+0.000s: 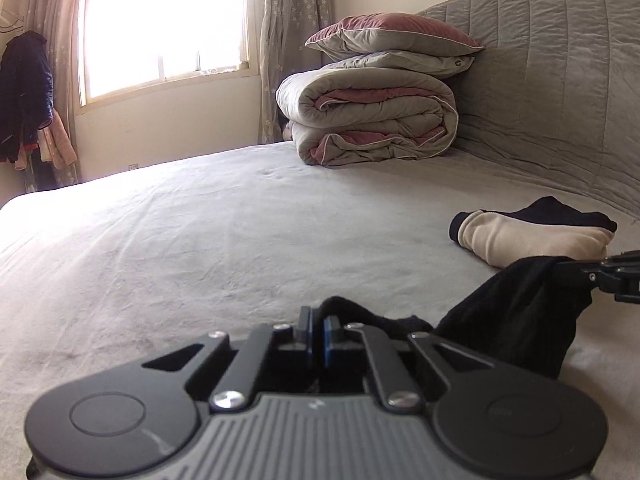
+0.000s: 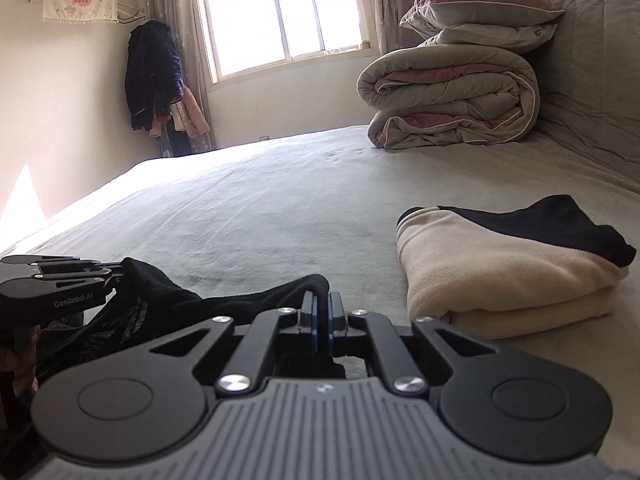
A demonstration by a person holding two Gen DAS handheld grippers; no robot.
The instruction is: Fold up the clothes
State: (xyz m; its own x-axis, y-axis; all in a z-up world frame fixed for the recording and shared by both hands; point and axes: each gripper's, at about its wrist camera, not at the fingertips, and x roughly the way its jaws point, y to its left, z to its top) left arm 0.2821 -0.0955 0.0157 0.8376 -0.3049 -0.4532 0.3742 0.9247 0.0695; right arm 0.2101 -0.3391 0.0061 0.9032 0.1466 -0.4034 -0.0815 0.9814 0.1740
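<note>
We have both claws clenched on one black garment (image 1: 516, 312) that hangs slack between them just above the bed (image 1: 240, 240): the left claw (image 1: 318, 326) pinches one bunched edge, the right claw (image 2: 322, 312) another. It looks thin, light and limp, so we judge it will sag and slide unless we grip corners or a hem. A folded cream and black garment (image 2: 500, 280) lies nearby.

Both wrist views skim low over the bed (image 1: 200, 240), facing the window (image 2: 280, 16).
</note>
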